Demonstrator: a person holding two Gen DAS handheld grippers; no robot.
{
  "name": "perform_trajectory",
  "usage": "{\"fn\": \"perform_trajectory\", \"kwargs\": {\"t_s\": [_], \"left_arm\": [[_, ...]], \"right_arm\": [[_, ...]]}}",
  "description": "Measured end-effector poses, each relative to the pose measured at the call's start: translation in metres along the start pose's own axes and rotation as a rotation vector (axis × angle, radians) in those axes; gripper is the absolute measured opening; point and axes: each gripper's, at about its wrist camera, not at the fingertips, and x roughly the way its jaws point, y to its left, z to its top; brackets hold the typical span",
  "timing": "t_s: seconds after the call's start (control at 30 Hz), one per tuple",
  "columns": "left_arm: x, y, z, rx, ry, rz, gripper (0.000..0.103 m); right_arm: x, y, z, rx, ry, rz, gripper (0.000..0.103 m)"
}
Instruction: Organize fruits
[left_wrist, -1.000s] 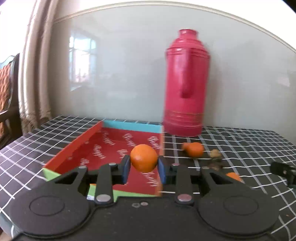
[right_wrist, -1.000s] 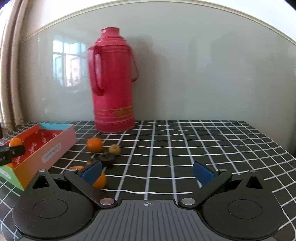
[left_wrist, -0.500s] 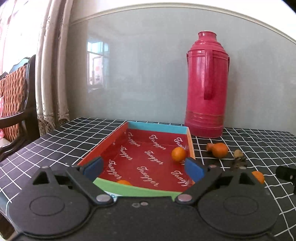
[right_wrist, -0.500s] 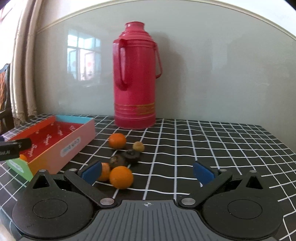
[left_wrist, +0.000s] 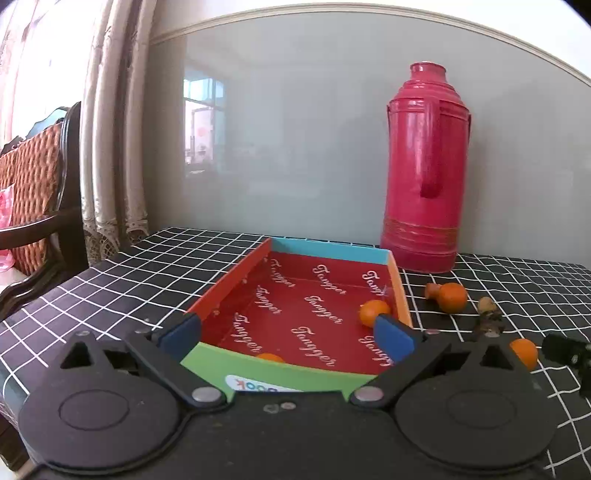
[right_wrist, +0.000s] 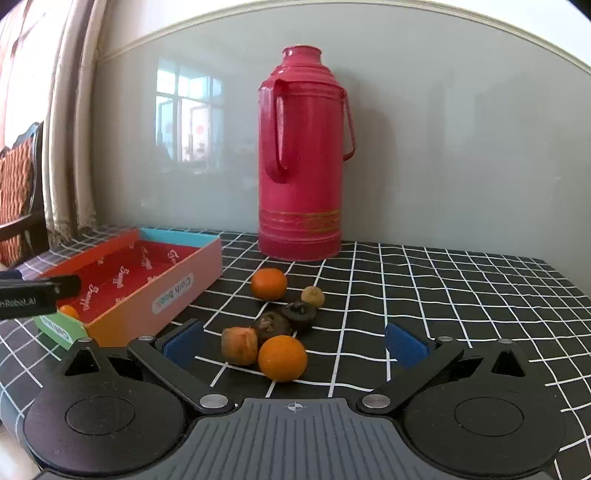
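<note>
A shallow cardboard box (left_wrist: 221, 291) with a red printed floor lies on the checked tablecloth; it also shows in the right wrist view (right_wrist: 177, 284). Two oranges lie in it, one at its right wall (left_wrist: 371, 311) and one at its near wall (left_wrist: 269, 357). My left gripper (left_wrist: 286, 334) is open and empty over the box's near end. My right gripper (right_wrist: 295, 341) is open and empty, with a loose orange (right_wrist: 282, 358) just between its fingers. Around that orange lie a shrivelled orange piece (right_wrist: 240, 345), two dark fruits (right_wrist: 299, 313), a small yellowish fruit (right_wrist: 312, 296) and another orange (right_wrist: 269, 283).
A tall red thermos (right_wrist: 303, 158) stands at the back against the glass wall (right_wrist: 461, 147). A wicker chair (left_wrist: 33, 192) and curtains (left_wrist: 110, 122) are off the table's left edge. The left gripper's tip (right_wrist: 37, 295) shows at the left of the right wrist view.
My left gripper opened and dropped its orange into the box, where it rests at the right wall. My right gripper moved left toward the loose fruit, the near orange now between its fingers.
</note>
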Motion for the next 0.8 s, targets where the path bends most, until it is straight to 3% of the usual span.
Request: {"fn": "perform_trajectory", "kwargs": {"t_s": [0.13, 0.37, 0.5, 0.57, 0.6, 0.63, 0.8], "left_arm": [[0.000, 0.007, 0.000, -0.015, 0.002, 0.020, 0.097], [0.001, 0.017, 0.000, -0.017, 0.013, 0.056, 0.097], [0.002, 0.021, -0.001, -0.003, 0.022, 0.065, 0.097], [0.001, 0.025, -0.001, -0.011, 0.021, 0.069, 0.097], [0.000, 0.028, -0.001, -0.019, 0.020, 0.072, 0.097], [0.000, 0.030, -0.001, -0.025, 0.021, 0.073, 0.097], [-0.001, 0.037, -0.001, -0.040, 0.024, 0.074, 0.097]], "right_arm": [[0.007, 0.013, -0.002, -0.045, 0.019, -0.018, 0.103], [0.014, 0.031, -0.002, -0.057, 0.032, 0.054, 0.103], [0.022, 0.046, -0.002, -0.124, 0.038, 0.033, 0.103], [0.025, 0.050, -0.002, -0.135, 0.037, 0.034, 0.086], [0.027, 0.052, -0.001, -0.135, 0.039, 0.040, 0.065], [0.030, 0.052, -0.001, -0.134, 0.052, 0.045, 0.059], [0.039, 0.053, 0.000, -0.113, 0.073, 0.041, 0.055]]}}
